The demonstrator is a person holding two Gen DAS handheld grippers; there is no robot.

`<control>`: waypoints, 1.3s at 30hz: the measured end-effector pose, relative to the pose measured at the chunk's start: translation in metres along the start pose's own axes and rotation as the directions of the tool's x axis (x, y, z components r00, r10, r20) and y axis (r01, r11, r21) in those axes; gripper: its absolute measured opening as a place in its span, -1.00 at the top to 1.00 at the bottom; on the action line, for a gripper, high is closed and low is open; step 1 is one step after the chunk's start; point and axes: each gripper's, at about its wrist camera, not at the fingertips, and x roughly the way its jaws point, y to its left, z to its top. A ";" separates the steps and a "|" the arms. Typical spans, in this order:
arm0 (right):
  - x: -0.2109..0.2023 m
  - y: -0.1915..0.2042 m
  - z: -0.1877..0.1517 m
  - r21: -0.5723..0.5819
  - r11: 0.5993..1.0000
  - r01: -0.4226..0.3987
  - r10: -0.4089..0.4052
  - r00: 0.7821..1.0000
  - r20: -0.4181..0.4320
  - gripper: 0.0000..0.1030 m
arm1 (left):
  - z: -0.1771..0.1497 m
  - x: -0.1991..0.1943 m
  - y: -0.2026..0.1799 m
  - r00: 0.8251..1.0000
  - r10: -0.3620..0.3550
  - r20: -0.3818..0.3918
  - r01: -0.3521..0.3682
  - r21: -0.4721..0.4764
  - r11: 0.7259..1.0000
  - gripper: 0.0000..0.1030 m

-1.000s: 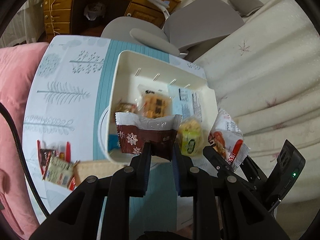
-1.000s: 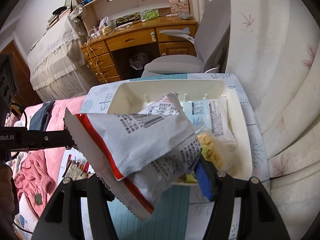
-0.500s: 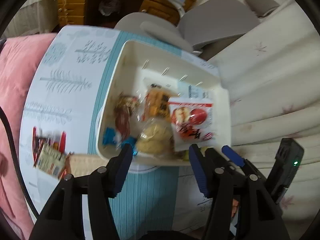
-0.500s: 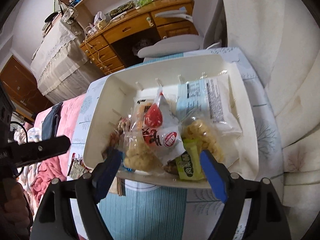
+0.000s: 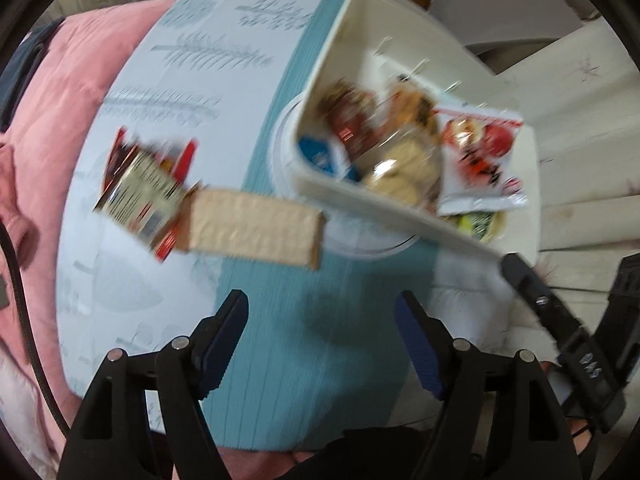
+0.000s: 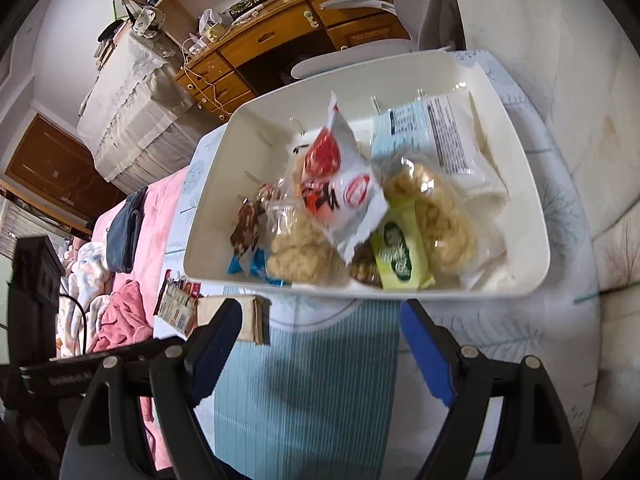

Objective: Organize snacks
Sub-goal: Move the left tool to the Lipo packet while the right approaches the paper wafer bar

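Snacks (image 6: 344, 216) mostly piled inside the white bin (image 6: 528, 208) on the table (image 5: 304, 360); two packets (image 5: 148, 188) and a cracker bar (image 5: 256, 222) outstanding beside it; left gripper (image 5: 322, 340) and right gripper (image 6: 320, 348) both spread, empty.

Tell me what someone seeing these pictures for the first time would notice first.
The cream bin heaped with snack packets, a red-and-white pouch lying on top of the pile. Next, two snacks outside it on the tablecloth: a tan wafer pack touching a red-edged packet, left of the bin. Both tools, left and right, are open and empty.
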 end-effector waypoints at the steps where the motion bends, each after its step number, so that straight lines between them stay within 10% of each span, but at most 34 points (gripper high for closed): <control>1: 0.000 -0.001 -0.003 0.006 1.000 -0.005 0.005 1.000 -0.002 -0.59 | -0.003 0.001 0.005 1.000 0.015 -0.005 -0.015 -0.008 1.000 -0.44; 12: 0.029 0.009 -0.043 0.082 0.996 -0.022 0.034 0.988 -0.149 -0.59 | -0.021 0.012 0.072 0.989 0.134 -0.056 -0.138 -0.077 0.987 -0.56; 25: 0.051 0.025 -0.067 0.345 0.938 0.024 0.038 0.984 -0.172 -0.59 | 0.001 -0.006 0.122 0.994 0.104 -0.037 -0.104 0.010 0.995 -0.57; 39: 0.082 0.033 -0.110 0.726 0.688 -0.010 0.141 0.983 -0.121 -0.59 | 0.034 -0.013 0.133 0.996 0.083 0.018 -0.085 0.294 0.952 -0.58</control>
